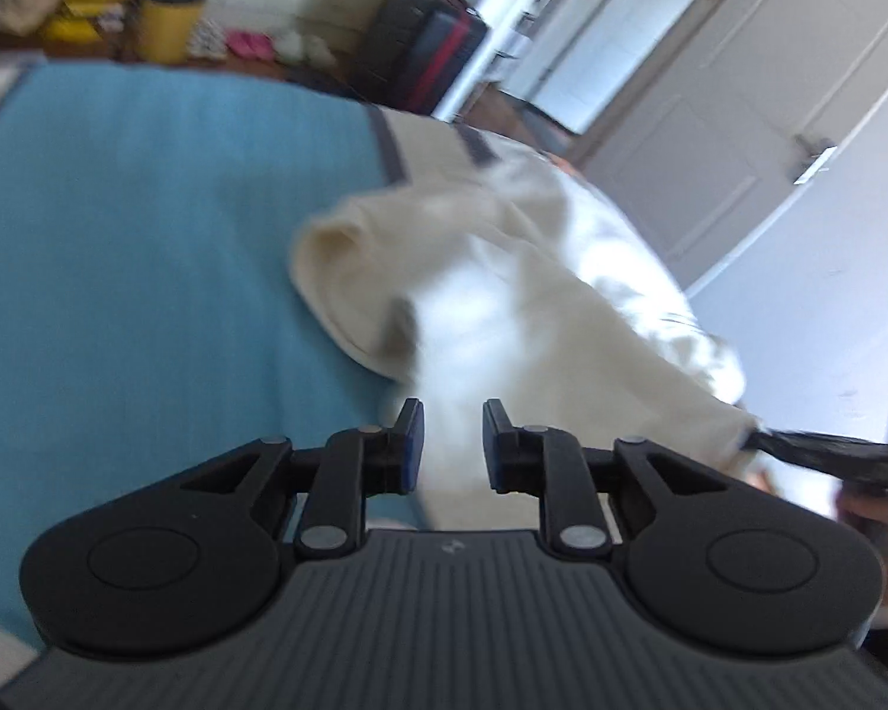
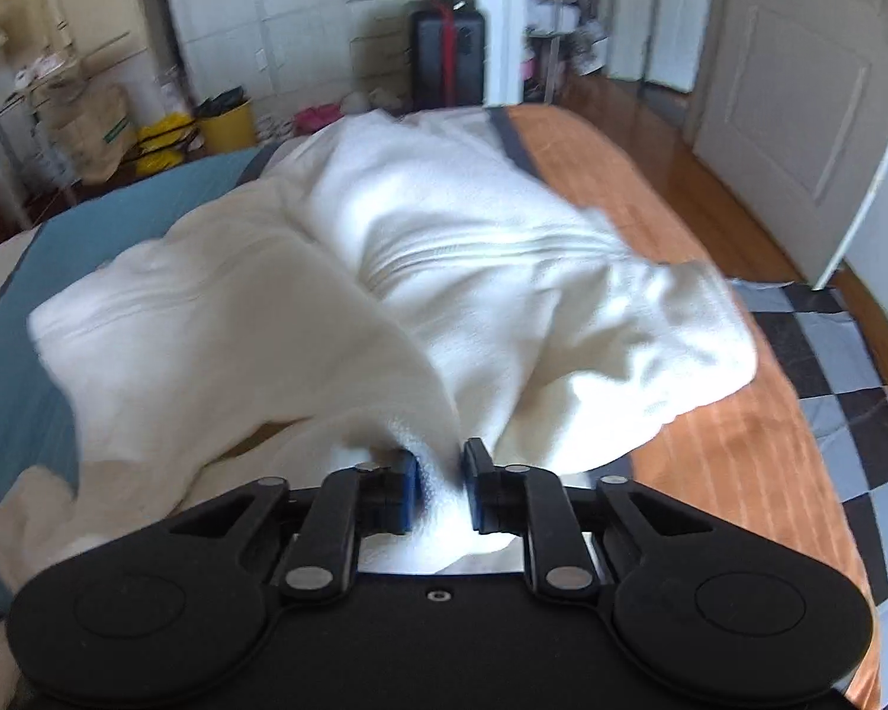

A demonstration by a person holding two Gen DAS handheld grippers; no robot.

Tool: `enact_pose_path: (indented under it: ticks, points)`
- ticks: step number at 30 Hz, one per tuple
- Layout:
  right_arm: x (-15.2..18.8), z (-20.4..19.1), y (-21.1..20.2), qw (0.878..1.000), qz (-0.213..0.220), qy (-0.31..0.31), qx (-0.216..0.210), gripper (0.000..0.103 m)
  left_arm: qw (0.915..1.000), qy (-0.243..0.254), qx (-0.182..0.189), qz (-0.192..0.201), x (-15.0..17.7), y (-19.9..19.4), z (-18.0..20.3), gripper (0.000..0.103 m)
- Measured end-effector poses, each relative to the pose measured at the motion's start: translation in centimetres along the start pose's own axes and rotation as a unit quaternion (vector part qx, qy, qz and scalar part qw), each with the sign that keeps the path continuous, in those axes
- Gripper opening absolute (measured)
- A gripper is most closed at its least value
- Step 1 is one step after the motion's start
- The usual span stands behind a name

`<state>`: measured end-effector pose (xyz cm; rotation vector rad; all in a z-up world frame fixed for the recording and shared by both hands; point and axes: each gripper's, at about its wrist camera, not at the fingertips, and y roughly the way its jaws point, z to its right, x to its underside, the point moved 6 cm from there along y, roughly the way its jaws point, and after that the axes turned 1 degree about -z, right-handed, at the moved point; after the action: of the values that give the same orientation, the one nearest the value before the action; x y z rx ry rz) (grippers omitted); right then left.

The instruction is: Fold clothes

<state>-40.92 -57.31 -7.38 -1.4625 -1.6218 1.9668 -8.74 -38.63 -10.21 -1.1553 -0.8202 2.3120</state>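
A cream-white fleece garment (image 2: 444,248) lies crumpled across the bed; it also shows in the left wrist view (image 1: 503,307). My right gripper (image 2: 441,488) is shut on a bunched edge of the garment and lifts it, so the cloth drapes away from the fingers. It also shows at the right edge of the left wrist view (image 1: 763,444), pinching a corner of the garment. My left gripper (image 1: 453,444) has its jaws a little apart with white cloth between them; I cannot tell whether they pinch it.
The bed has a teal cover (image 1: 148,225) and an orange part (image 2: 710,444), with a black-and-grey checkered cloth (image 2: 829,384) at the right. Beyond the bed stand a suitcase (image 2: 447,59), a yellow bin (image 2: 228,124), bags and a white door (image 2: 799,118).
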Motion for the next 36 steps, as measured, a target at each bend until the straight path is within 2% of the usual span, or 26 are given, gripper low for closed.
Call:
enact_pose_path:
  ticks: [1,3,6,8,10,13,18,21,24,27,29,33,36]
  points:
    - [-0.1,-1.3,-0.6,0.999,-0.003,-0.013,-0.038,0.060,0.9999,0.004,-0.004,-0.010,-0.6,0.6,-0.2,0.033]
    - [-0.4,-3.5,-2.0,0.994,0.015,-0.036,-0.100,0.061,0.9989,-0.010,0.005,-0.046,-1.3,2.4,-0.6,0.043]
    - [-1.0,-6.1,-4.2,0.982,0.041,-0.042,-0.177,0.062,0.9962,-0.027,-0.003,-0.083,-1.9,5.4,-1.2,0.043]
    - [-1.8,-7.3,-4.7,0.978,0.050,-0.047,-0.197,0.062,0.9959,-0.019,-0.026,-0.084,-2.6,7.1,-1.6,0.043]
    - [-2.7,-9.0,-4.1,0.980,0.052,-0.069,-0.180,0.063,0.9968,-0.004,-0.036,-0.071,-3.8,8.5,-1.4,0.043]
    - [-3.8,-12.3,-1.6,0.979,0.047,-0.123,-0.158,0.063,0.9973,0.020,-0.020,-0.067,-4.4,11.0,-0.9,0.044]
    - [-4.6,-17.1,4.0,0.977,0.025,-0.142,-0.156,0.064,0.9976,-0.014,0.015,-0.066,-3.4,14.6,-1.7,0.041]
    - [-3.8,-19.2,7.9,0.983,0.028,-0.122,-0.136,0.071,0.9957,0.041,-0.032,-0.076,-2.2,14.9,-1.6,0.040]
    - [-1.9,-21.3,11.5,0.985,-0.010,-0.126,-0.114,0.071,0.9914,0.068,-0.033,-0.106,-1.3,14.9,-1.2,0.040]
    - [-0.2,-22.7,12.8,0.980,-0.031,-0.169,-0.105,0.071,0.9941,0.052,-0.034,-0.088,-2.1,13.1,-1.9,0.041]
    - [0.4,-22.9,13.0,0.977,-0.031,-0.195,-0.085,0.071,0.9962,0.039,-0.053,-0.057,-3.2,11.2,-3.2,0.048]
    - [0.2,-22.3,13.6,0.981,-0.034,-0.174,-0.078,0.076,0.9977,-0.028,-0.056,-0.025,-4.2,9.4,-6.4,0.050]
    - [-0.2,-21.8,13.8,0.984,-0.036,-0.153,-0.082,0.077,0.9933,-0.024,-0.112,-0.014,-4.8,9.9,-8.2,0.050]
